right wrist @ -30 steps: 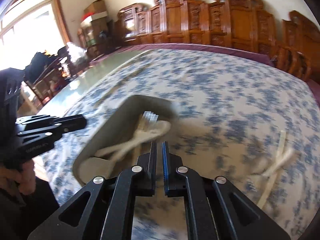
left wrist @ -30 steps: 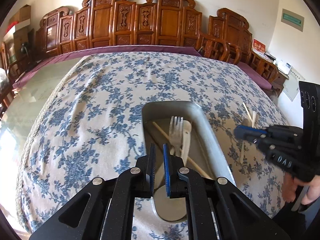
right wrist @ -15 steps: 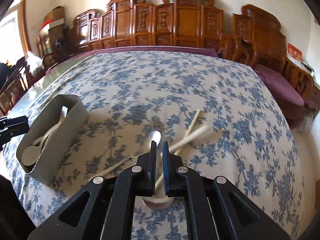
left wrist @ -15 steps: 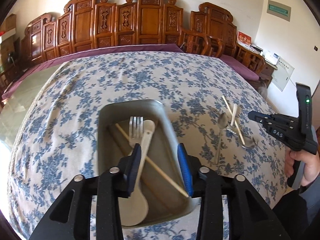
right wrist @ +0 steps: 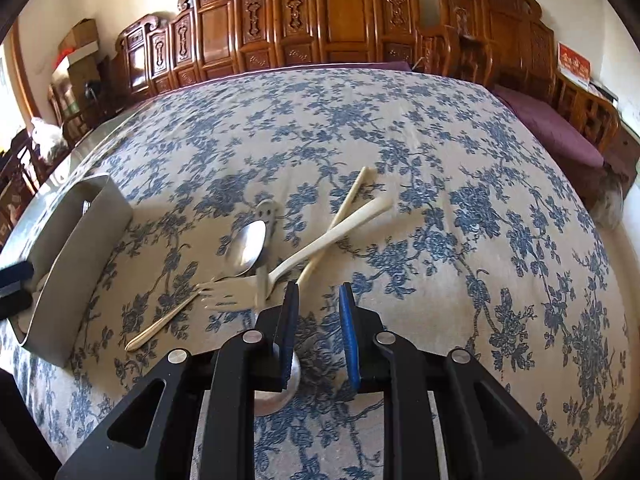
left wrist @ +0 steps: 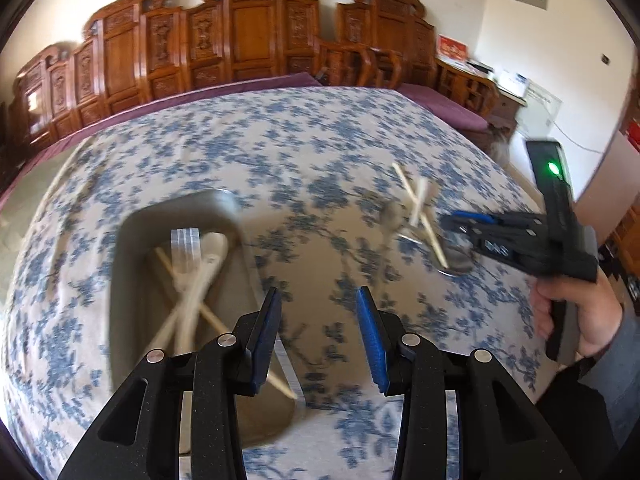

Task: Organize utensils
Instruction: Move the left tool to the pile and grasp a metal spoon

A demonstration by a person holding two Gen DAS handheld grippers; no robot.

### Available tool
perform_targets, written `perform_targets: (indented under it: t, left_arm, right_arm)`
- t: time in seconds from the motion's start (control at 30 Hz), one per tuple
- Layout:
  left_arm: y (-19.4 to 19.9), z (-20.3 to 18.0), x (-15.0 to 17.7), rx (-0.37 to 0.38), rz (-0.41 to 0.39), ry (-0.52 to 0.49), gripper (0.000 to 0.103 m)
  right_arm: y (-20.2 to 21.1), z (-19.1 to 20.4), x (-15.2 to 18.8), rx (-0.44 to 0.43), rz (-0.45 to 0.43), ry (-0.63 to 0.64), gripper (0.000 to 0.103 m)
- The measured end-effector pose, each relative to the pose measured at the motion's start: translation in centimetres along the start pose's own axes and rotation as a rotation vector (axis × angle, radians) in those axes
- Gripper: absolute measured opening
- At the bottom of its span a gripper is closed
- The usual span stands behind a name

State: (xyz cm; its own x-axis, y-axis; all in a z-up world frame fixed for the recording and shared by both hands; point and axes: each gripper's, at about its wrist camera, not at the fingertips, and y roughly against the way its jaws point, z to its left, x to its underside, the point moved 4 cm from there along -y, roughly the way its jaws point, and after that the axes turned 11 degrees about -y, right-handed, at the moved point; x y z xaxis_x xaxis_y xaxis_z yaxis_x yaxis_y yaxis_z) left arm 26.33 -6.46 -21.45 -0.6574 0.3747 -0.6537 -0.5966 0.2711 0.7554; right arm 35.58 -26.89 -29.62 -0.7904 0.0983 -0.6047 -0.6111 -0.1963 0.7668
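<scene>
Blue-flowered cloth covers the tabletop (right wrist: 400, 128), and out over it hangs the right gripper (right wrist: 319, 304), its blue pads parted with nothing between them. Just ahead of its tips lies the loose pile: a cream plastic fork (right wrist: 320, 242) with tines pointing left, crossed by a single chopstick (right wrist: 344, 216) running away and up to the right. To the left of those sits a metal spoon (right wrist: 250, 246), bowl up, with a second steel handle (right wrist: 266, 216) showing a little smiley cut-out just beyond it. Another steel bowl (right wrist: 294, 376) peeks out right under the left pad, partly hidden. A pale slim handle (right wrist: 160, 322) trails off toward the near left.

Far to the left of this gripper stands the grey tray (right wrist: 80, 256).

Over to the left gripper (left wrist: 318, 300): spread wide, empty, hovering with the tray (left wrist: 132, 248) just ahead and to its left. Inside, blurred, are a clear fork (left wrist: 185, 250), a cream spoon (left wrist: 200, 280) and a chopstick (left wrist: 224, 328), all crossing each other. Well off to its right, the other gripper (left wrist: 454, 222) reaches above the pile, gripped by the person's hand (left wrist: 576, 312).
</scene>
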Motion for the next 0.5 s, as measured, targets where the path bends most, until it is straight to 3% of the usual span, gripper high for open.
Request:
perform_targets:
  t: [0.3,0.5]
  left_arm:
    - [-2.5,-3.7,-1.3,0.014,0.044,-0.085,0.037]
    - [-6.9,-3.5,-3.7,0.043,0.098,-0.046,0.037]
  right_arm:
    - [-0.1,-1.9,-1.0,-0.036,0.005,-0.066,0.023]
    - [0.5,-3.5,-1.4,-0.072,-0.003,-0.133,0.023]
